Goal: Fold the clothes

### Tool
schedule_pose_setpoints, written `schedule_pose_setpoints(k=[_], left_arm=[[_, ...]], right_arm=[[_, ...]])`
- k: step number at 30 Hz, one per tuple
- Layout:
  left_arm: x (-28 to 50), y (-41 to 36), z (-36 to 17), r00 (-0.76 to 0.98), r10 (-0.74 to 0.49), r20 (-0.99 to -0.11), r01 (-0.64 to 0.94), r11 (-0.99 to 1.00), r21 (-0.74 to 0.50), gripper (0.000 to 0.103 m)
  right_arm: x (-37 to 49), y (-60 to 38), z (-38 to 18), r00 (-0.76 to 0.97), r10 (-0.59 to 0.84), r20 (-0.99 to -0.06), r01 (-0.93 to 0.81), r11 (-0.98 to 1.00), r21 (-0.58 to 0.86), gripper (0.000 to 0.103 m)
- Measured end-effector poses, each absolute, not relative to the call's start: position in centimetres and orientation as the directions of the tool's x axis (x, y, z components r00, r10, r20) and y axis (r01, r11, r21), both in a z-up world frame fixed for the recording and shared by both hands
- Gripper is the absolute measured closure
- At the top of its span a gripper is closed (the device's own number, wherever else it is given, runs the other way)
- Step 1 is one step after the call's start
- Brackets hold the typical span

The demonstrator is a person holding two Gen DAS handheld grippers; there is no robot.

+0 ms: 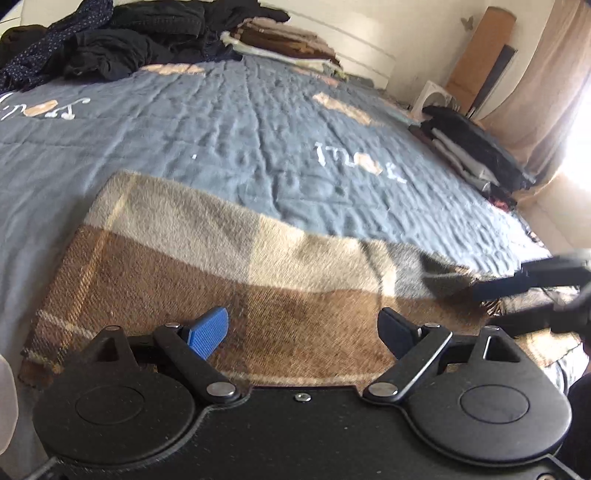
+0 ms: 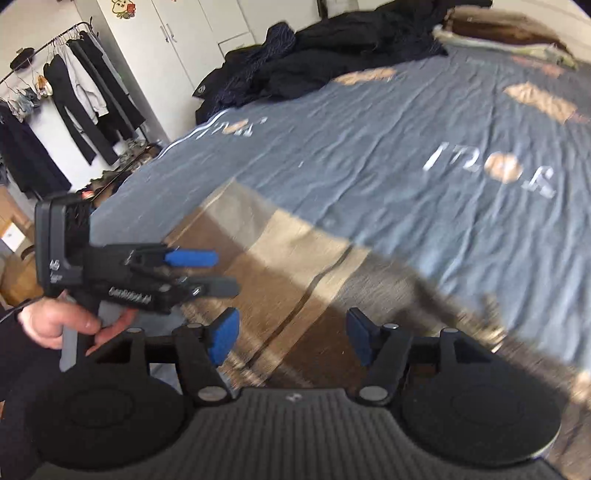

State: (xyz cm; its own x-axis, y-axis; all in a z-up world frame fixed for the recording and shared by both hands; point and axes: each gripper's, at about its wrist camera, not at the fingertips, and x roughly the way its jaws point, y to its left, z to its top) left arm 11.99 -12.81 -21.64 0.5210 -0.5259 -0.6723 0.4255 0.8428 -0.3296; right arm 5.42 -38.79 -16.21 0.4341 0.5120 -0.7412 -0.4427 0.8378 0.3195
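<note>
Plaid scarf (image 1: 207, 266) in browns, beige and grey lies spread flat on the near part of the bed (image 1: 258, 122), one straight edge facing the blue-grey quilt beyond it. It looks doubled over (hard to be sure, the right view is smeared with blur). Its fringed end sits off to the right of the left gripper, close to the bed's near edge.

Left gripper (image 1: 303, 328) hangs just above the scarf, jaws apart, blue pad on one finger, nothing between them. In the right wrist view the same tool (image 2: 218, 271) shows from the side, held in the left hand (image 2: 66, 325), fingers (image 2: 192, 257) parted and pointing across the scarf.

Right gripper (image 2: 293, 339) is over the scarf too, jaws wide, empty, brown cloth visible through the gap. From the left wrist view it appears at the far right (image 1: 491, 288), dark and blurred, its tips near the scarf's grey fringed end; whether it touches the cloth, I cannot tell.

Out from the scarf: white lettering (image 1: 354, 162) on the quilt just past it. At the far side of the bed, a heap of dark clothes (image 1: 110, 48), and beside that a folded stack in browns (image 1: 280, 40). Along the bed's right edge, another folded stack (image 1: 476, 147), dark and grey. Off the bed's left side, a clothes rack (image 2: 62, 92) with hanging garments, white wardrobe (image 2: 184, 33) behind.
</note>
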Motion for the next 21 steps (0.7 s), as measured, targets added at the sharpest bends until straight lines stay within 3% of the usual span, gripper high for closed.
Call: schedule_pose_setpoints(k=[4, 10, 14, 21], left_arm=[[12.4, -12.0, -22.1, 0.511, -0.510, -0.692, 0.405, 0.853, -0.330, 0.015], [13.2, -9.3, -21.4, 0.551, -0.519, -0.654, 0.302, 0.854, -0.423, 0.016], [12.4, -11.2, -19.6, 0.531, -0.620, -0.578, 0.399, 0.785, -0.474, 0.016], [12.7, -17.3, -21.4, 0.456, -0.624, -0.635, 0.451, 0.777, -0.440, 0.016]], right_arm=[[5.0, -39.3, -20.1, 0.389, 0.479, -0.787, -0.352, 0.866, 0.354, 0.040], [2.4, -41.1, -20.5, 0.425, 0.495, -0.758, -0.320, 0.865, 0.386, 0.040], [1.9, -41.6, -20.6, 0.441, 0.505, -0.742, -0.306, 0.862, 0.405, 0.039], [1.5, -41.7, -21.3, 0.470, 0.515, -0.717, -0.299, 0.857, 0.419, 0.038]])
